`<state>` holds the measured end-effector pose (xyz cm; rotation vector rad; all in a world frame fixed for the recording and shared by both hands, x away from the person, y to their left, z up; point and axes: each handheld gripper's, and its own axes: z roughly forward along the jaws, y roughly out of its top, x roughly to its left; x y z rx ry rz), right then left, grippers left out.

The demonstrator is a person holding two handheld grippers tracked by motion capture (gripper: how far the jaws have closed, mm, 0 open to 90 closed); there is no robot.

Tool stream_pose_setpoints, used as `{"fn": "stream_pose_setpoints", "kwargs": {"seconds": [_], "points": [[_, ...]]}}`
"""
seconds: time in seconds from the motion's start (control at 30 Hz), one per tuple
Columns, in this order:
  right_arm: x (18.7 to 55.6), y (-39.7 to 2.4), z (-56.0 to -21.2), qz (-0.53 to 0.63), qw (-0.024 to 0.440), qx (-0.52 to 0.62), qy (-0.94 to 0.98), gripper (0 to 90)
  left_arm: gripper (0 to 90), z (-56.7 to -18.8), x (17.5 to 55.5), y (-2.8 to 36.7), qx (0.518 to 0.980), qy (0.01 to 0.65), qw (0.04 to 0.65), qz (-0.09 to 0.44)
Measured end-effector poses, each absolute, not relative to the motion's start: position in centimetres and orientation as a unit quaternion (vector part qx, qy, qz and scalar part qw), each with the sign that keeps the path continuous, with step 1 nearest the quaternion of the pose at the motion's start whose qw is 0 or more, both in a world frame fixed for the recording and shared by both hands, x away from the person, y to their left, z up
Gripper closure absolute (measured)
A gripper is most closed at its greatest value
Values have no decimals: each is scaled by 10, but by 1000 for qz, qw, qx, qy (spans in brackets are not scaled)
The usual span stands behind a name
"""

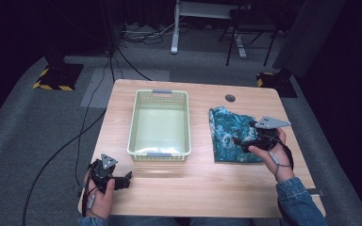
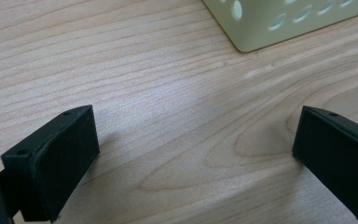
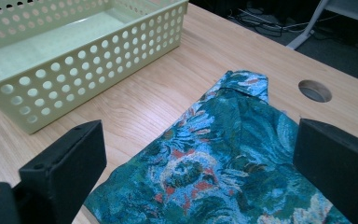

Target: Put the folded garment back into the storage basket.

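Note:
A folded teal cloth with a floral print lies flat on the right side of the wooden table. My right gripper hovers over its right part, open, with the cloth spread below and between the jaws. A pale green perforated basket stands empty in the middle of the table. My left gripper rests low near the front left corner, open over bare wood, with a basket corner just ahead.
A round cable hole sits in the table behind the cloth. Beyond the table are a grey carpet, trailing black cables, a white desk leg and stands with yellow-black hazard tape.

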<state>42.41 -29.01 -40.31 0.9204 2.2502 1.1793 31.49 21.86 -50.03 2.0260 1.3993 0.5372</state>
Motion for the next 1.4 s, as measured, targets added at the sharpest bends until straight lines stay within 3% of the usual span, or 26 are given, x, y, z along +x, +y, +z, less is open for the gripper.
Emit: {"fn": "stream_pose_setpoints", "kwargs": {"seconds": [1.4], "points": [[438,-267,-459,389,178,360,829,25,2,-500,315,219,765,529,306,203]]}}
